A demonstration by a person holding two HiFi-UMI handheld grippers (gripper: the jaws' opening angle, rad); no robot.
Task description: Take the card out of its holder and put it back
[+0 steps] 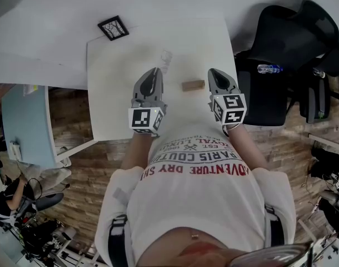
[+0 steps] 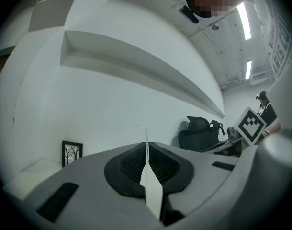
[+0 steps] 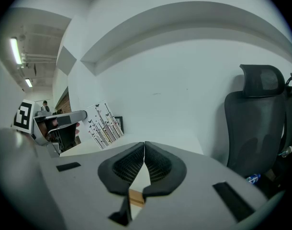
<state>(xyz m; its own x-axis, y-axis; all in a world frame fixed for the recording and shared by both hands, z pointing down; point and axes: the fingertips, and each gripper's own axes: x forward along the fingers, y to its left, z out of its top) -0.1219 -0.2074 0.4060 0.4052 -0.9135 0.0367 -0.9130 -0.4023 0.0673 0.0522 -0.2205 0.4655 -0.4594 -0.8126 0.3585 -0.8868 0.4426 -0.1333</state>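
White counter (image 1: 111, 99) against a white wall (image 2: 112, 109), over a wood-plank floor (image 1: 303, 143). A black office chair (image 1: 294, 43) with a water bottle (image 1: 268, 68) on it stands at the right. A small framed picture (image 1: 113, 28) stands near the counter's far left corner.

The wooden holder (image 1: 193, 85) lies on the counter between the two tools.

Left hand-held gripper (image 1: 154, 71): jaws closed on the card (image 2: 151, 186), which is held up off the counter, apart from the holder.

Right hand-held gripper (image 1: 214, 72): jaws pressed together with nothing between them, just right of the holder.

The left gripper view shows the card edge-on, as a thin white blade between the pads. The right gripper view shows the card's printed face, thin dark stems and butterflies on white, and a sliver of the holder below that gripper's own jaws. Only the head view shows the holder whole, and there the card is a faint pale shape ahead of the left jaws.
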